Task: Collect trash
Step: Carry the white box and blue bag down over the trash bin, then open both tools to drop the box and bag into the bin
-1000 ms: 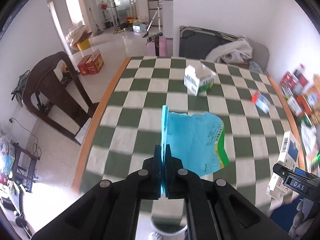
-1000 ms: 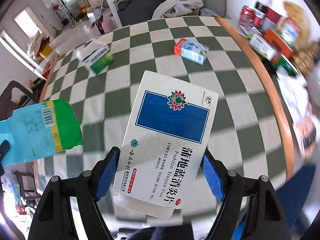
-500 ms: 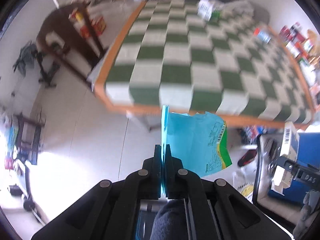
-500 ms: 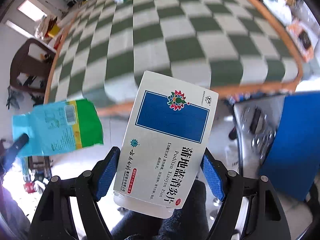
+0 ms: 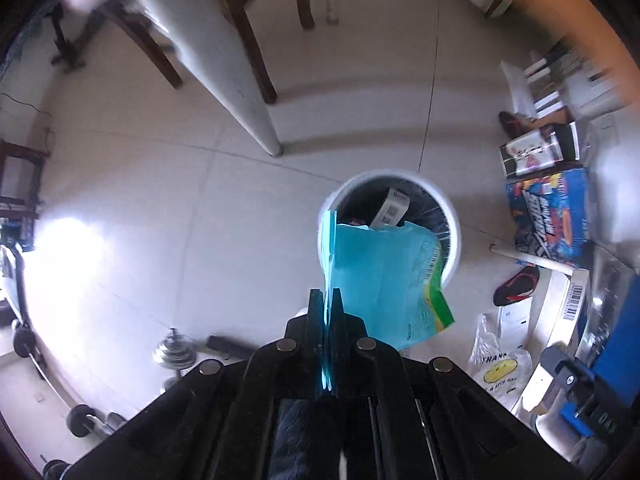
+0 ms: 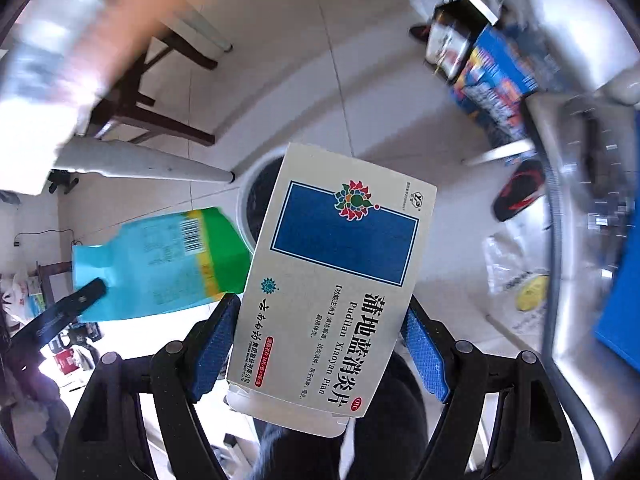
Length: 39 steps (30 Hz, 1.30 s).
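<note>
My left gripper (image 5: 326, 300) is shut on a flat cyan and green wrapper (image 5: 384, 280) and holds it above a white round trash bin (image 5: 454, 232) on the floor. The bin holds a small box (image 5: 390, 208). My right gripper (image 6: 320, 336) is shut on a white and blue medicine box (image 6: 336, 272), held over the same bin (image 6: 244, 196), which the box mostly hides. The wrapper (image 6: 160, 264) and a left fingertip (image 6: 86, 292) show at the left of the right wrist view.
A white table leg (image 5: 236, 80) and dark chair legs (image 5: 248, 40) stand beyond the bin. Cartons (image 5: 548, 208), a red and black slipper (image 5: 516, 284) and a plastic bag (image 5: 496, 364) lie at the right. Dumbbells (image 5: 176, 356) lie at the lower left.
Both grippers have swung down from the checkered table top to the floor. They now hang over the trash bin, still holding the wrapper and the medicine box.
</note>
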Each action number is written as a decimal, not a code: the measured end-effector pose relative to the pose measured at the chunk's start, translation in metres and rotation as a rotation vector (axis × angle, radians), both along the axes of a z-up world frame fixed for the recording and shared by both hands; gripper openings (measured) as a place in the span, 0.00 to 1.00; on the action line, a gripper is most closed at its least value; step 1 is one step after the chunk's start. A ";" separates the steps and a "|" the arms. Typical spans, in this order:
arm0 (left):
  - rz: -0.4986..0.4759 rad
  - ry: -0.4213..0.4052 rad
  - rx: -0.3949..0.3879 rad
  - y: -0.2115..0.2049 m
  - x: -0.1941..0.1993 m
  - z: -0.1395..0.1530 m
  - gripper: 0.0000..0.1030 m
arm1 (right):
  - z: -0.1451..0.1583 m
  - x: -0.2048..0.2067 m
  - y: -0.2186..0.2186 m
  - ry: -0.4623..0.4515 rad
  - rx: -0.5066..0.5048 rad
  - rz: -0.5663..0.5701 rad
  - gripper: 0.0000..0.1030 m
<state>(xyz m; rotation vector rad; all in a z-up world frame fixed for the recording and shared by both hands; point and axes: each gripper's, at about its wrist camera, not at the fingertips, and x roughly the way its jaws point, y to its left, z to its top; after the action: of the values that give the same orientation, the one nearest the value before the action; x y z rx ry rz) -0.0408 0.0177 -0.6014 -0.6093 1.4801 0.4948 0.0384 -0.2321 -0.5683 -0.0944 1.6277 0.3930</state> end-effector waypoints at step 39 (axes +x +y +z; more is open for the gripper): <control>-0.165 -0.022 0.102 -0.027 -0.012 0.000 1.00 | -0.104 0.013 0.039 -0.118 -0.181 0.120 1.00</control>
<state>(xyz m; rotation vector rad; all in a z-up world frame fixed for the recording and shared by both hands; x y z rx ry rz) -0.0525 -0.0097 -0.6010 -0.4067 1.4608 0.4305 0.0515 -0.1935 -0.6718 -0.3476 1.5420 0.3246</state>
